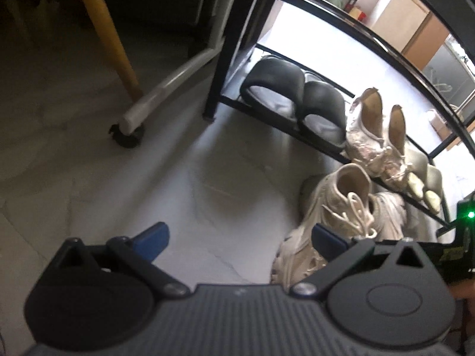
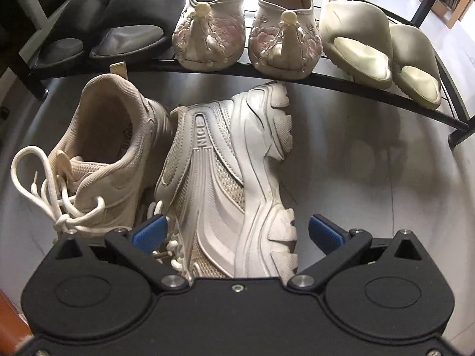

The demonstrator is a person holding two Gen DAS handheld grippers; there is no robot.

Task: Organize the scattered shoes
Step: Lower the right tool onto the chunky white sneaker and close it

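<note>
Now, from the left wrist, the left gripper (image 1: 237,238) hangs wide open over bare floor (image 1: 184,178) and holds nothing. The black shoe rack (image 1: 225,59) stands ahead, and the two sneakers sit on the floor just beside it, to the right.

From the right wrist, the right gripper (image 2: 236,231) is wide open too, with a blue finger on each side of the tipped sneaker (image 2: 228,178). It has not squeezed yet. I think the step is grabbing this shoe. Next it should close gently, then lift it up.

The upright sneaker (image 2: 109,154) touches the tipped one. On the rack's low shelf I count two black slides (image 2: 107,29), two flowered slippers (image 2: 249,35) and two cream slides (image 2: 377,47).
</note>
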